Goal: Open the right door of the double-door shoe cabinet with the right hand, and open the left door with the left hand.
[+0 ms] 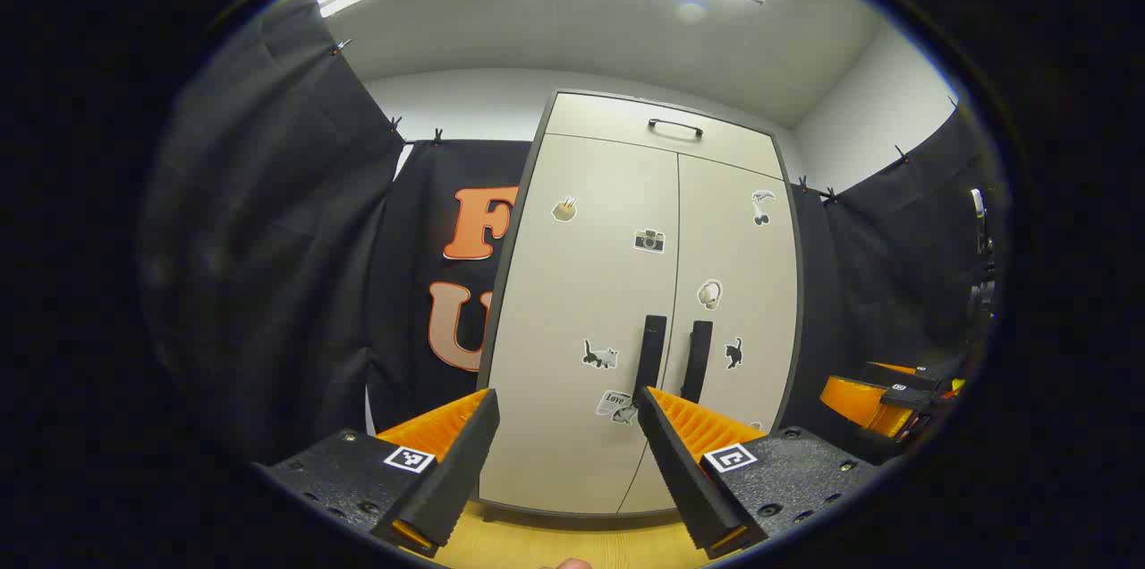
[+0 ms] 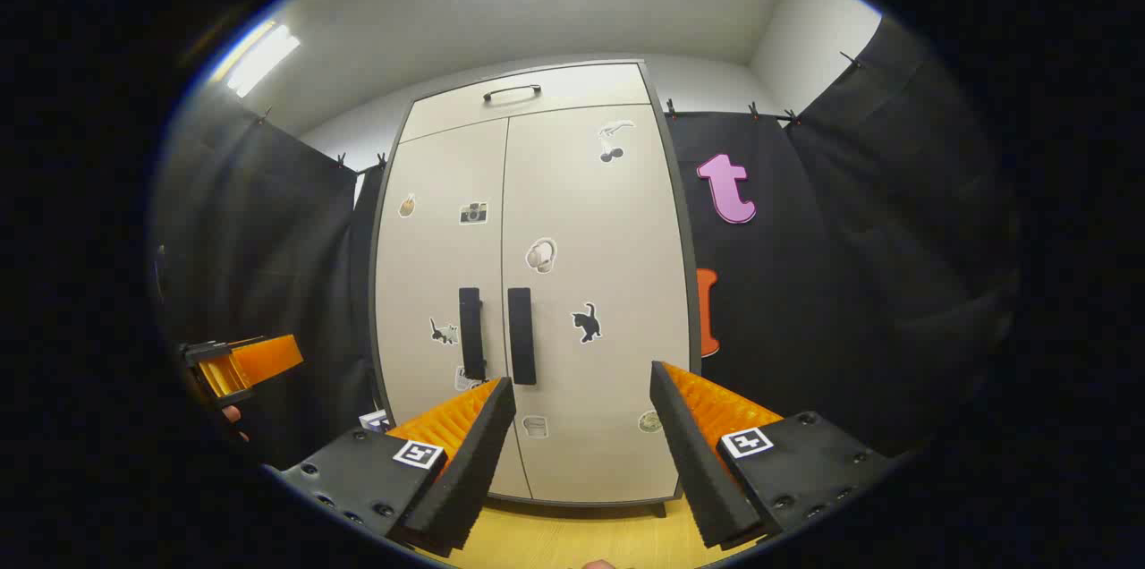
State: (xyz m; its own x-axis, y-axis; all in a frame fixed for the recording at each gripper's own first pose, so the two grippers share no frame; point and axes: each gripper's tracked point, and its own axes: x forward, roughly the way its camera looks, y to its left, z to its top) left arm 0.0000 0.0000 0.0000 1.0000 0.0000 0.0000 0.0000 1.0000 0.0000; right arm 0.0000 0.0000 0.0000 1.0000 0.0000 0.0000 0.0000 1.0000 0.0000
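A tall beige shoe cabinet (image 1: 581, 283) (image 2: 572, 193) with two doors stands ahead, both doors closed and dotted with stickers. Two dark vertical handles sit side by side at the middle seam: the left handle (image 1: 650, 356) (image 2: 470, 333) and the right handle (image 1: 697, 360) (image 2: 521, 335). My left gripper (image 1: 566, 412) is open, some way short of the left door. My right gripper (image 2: 581, 386) is open too, in front of the right door, nothing between its fingers. In the left gripper view the right gripper (image 1: 881, 394) shows at far right; in the right gripper view the left gripper (image 2: 237, 363) shows at far left.
A drawer with a dark handle (image 1: 675, 127) (image 2: 512, 91) tops the cabinet. Black cloth walls (image 1: 268, 265) (image 2: 850, 265) flank it on both sides. A yellow wooden floor (image 1: 572, 542) (image 2: 581, 538) runs up to the cabinet's foot.
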